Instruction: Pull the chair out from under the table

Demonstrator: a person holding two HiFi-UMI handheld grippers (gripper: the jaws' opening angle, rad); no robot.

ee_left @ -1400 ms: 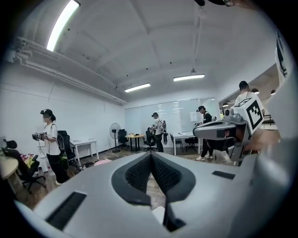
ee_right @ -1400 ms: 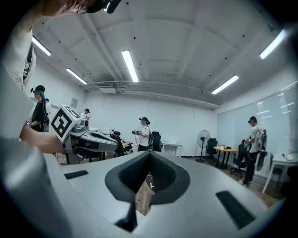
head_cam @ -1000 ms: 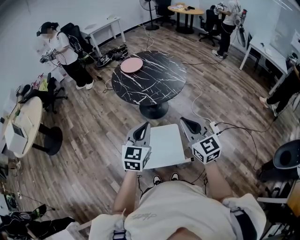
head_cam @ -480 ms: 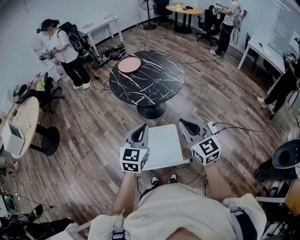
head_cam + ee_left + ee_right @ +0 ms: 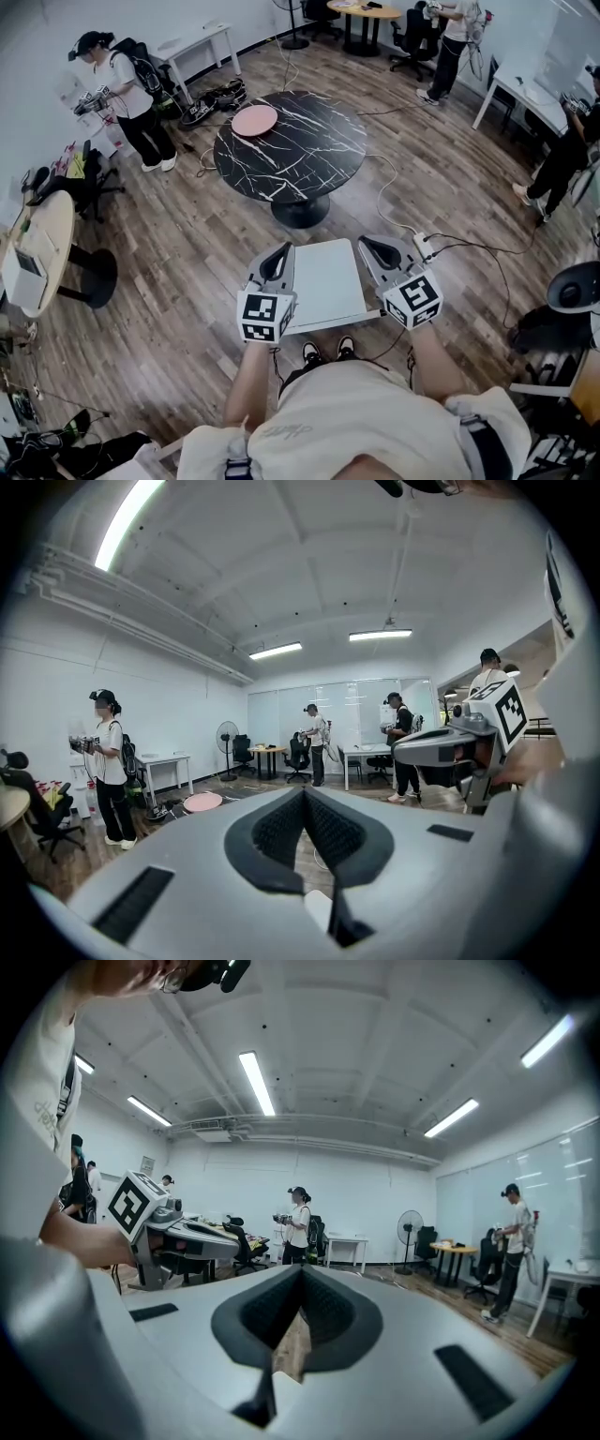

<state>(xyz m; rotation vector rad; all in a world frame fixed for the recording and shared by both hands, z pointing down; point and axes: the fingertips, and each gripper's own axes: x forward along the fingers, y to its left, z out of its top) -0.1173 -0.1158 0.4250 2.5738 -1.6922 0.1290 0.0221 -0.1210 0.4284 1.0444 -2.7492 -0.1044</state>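
Note:
The white chair (image 5: 323, 281) stands on the wood floor right in front of me, a short way clear of the round black marble table (image 5: 291, 141). My left gripper (image 5: 279, 253) sits along the seat's left edge and my right gripper (image 5: 375, 246) along its right edge. I cannot tell whether either one touches the chair. In the left gripper view the left gripper (image 5: 304, 794) has its jaws closed tip to tip with nothing between them. The right gripper (image 5: 302, 1271) looks the same in its own view. Both point roughly level, toward the table.
A pink disc (image 5: 254, 120) lies on the marble table. White cables and a power strip (image 5: 424, 249) run over the floor at my right. A round wooden table (image 5: 37, 253) stands at left, a dark chair (image 5: 572, 309) at right. Several people stand around the room's edges.
The head view has drifted a little, so the marble table sits slightly higher in the picture. Grippers and chair keep their places relative to each other.

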